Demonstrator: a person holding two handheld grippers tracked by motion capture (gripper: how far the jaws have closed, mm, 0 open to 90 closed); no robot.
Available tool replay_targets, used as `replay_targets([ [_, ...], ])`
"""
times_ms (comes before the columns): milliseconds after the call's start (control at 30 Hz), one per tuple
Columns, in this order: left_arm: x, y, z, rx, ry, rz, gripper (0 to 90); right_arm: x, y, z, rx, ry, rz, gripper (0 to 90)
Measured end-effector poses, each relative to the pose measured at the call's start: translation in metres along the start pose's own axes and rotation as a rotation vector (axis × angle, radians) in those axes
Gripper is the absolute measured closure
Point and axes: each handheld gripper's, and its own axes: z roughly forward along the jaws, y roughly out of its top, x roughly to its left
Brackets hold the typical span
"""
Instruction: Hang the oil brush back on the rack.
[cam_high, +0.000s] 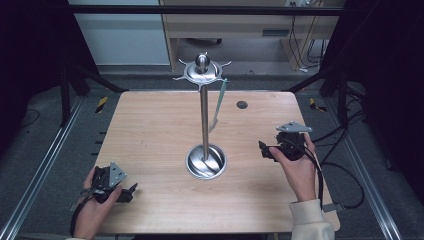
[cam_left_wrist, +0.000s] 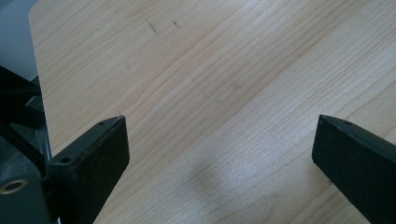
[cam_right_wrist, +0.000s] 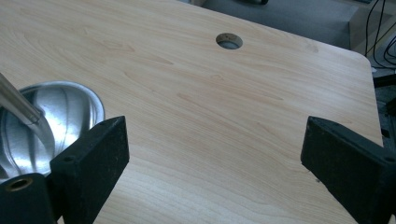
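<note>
You're holding the left gripper (cam_high: 131, 190) low at the near left of the table (cam_high: 150, 125), jaws spread wide with only bare wood between them and well apart from the stand (cam_high: 204, 112). The stand is sitting mid-table, its round base (cam_high: 205, 162) flat on the wood and a pale green strip (cam_high: 219, 102) hanging from one hook of the top ring (cam_high: 202, 71). Your right gripper (cam_high: 262, 148) is pointing at the base from just beside it, jaws also spread and gripping nothing, so I'd be closing on the strip from its free side, keeping clear of the pole, and lifting it up off the hook rather than pulling sideways.
</note>
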Motion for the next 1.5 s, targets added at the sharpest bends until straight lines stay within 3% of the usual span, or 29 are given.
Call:
replay_targets([
  [633,-0.001,0.000,0.001,0.005,-0.002,0.004,3.6,0.015,-0.015,0.030,0.075,0.043,-0.031,8.3],
  [933,-0.001,0.000,0.001,0.008,-0.004,0.007,3.6,0.020,-0.026,0.045,0.111,0.081,-0.009,10.8],
  [1067,-0.001,0.000,0.001,0.009,-0.005,0.007,3.6,0.023,-0.029,0.052,0.117,0.104,-0.008,12.5],
  [1267,-0.002,0.000,0.001,0.010,-0.005,0.009,3.6,0.026,-0.039,0.061,0.083,0.130,-0.012,14.5],
  [1500,-0.001,0.000,0.001,0.011,-0.005,0.010,3.6,0.035,-0.045,0.071,0.078,0.136,-0.061,14.5],
])
